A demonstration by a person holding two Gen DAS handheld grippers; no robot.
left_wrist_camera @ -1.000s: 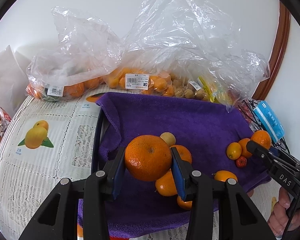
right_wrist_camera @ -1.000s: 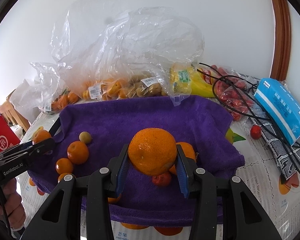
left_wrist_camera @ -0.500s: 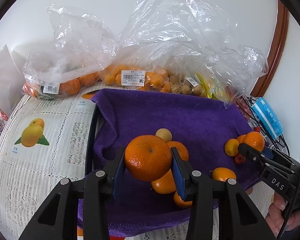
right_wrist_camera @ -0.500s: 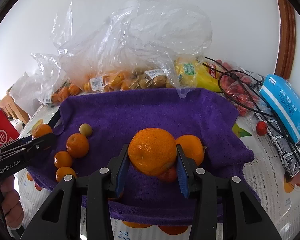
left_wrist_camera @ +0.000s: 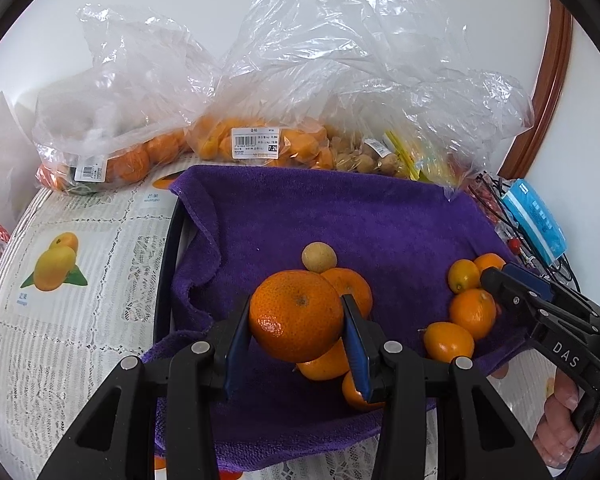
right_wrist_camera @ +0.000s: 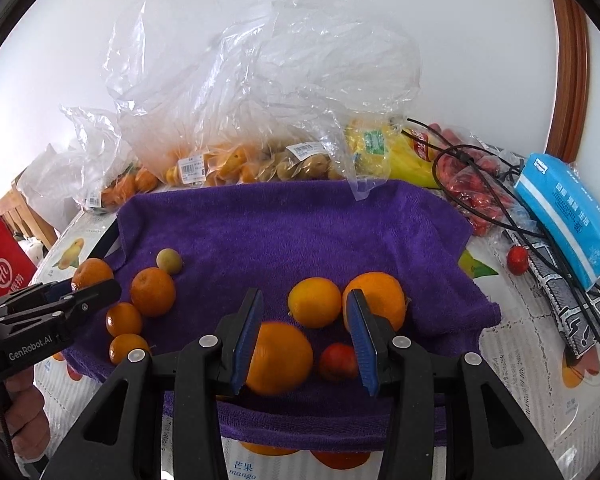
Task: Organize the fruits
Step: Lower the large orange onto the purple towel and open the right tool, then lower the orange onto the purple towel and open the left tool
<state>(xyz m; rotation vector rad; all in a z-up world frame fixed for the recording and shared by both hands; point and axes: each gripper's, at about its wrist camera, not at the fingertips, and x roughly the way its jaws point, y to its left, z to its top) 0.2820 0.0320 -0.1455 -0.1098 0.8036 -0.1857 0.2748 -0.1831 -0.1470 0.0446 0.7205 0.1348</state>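
1. Covering the middle of the table, the purple towel (left_wrist_camera: pixel 380 232) is the sorting surface, with fruit in 2 loose groups near its front edge. Bagged fruit in plastic bags (left_wrist_camera: pixel 340 80) waits behind it.
2. The left gripper (left_wrist_camera: pixel 296 316) is narrowly parted and clamped on a large orange (left_wrist_camera: pixel 296 314), held above the left group.
3. The right gripper (right_wrist_camera: pixel 305 312) has its fingers parted with nothing pinched. A blurred orange (right_wrist_camera: pixel 278 358) sits low between them on the towel, among the right group.
4. The step in hand looks like placing oranges into the groups. The left gripper likely needs to lower and release beside the small pale fruit (left_wrist_camera: pixel 319 257), and the right to back off without nudging the small red fruit (right_wrist_camera: pixel 338 362).
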